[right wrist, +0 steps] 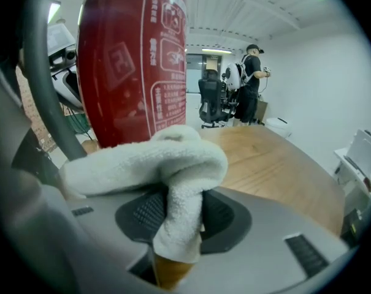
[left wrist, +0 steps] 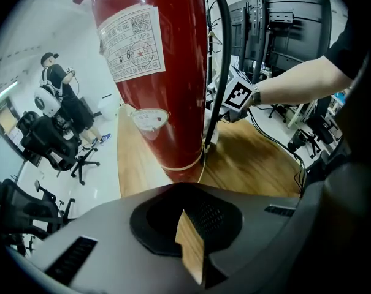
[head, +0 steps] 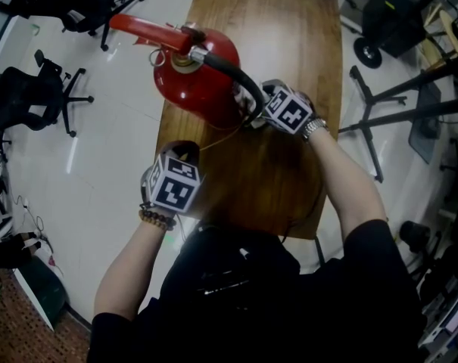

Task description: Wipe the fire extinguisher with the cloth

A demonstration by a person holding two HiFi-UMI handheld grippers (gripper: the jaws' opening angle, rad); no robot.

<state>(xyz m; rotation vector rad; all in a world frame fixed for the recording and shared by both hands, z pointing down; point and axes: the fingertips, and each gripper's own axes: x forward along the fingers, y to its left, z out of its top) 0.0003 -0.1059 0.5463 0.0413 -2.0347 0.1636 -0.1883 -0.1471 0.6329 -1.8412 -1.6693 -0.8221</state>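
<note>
Being gripped by the right gripper's (right wrist: 176, 216) closed jaws, the cloth (right wrist: 148, 161) is being held against the fire extinguisher's (right wrist: 130, 60) four-o'clock side. Wiping is seemingly being carried out, with more surface likely being left to cover. At seven o'clock the left gripper (left wrist: 188, 244) is being held shut and empty.

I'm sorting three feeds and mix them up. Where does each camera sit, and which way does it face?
Head view: on the person's head, facing steeply down at the red fire extinguisher on the wooden table; forearms, left gripper and right gripper show.
Left gripper view: rides that gripper, facing along its shut, empty jaws at the extinguisher's base; the right forearm shows.
Right gripper view: rides that gripper, facing along jaws shut on the white cloth, toward the extinguisher.
Shared: all show extinguisher and table.
</note>
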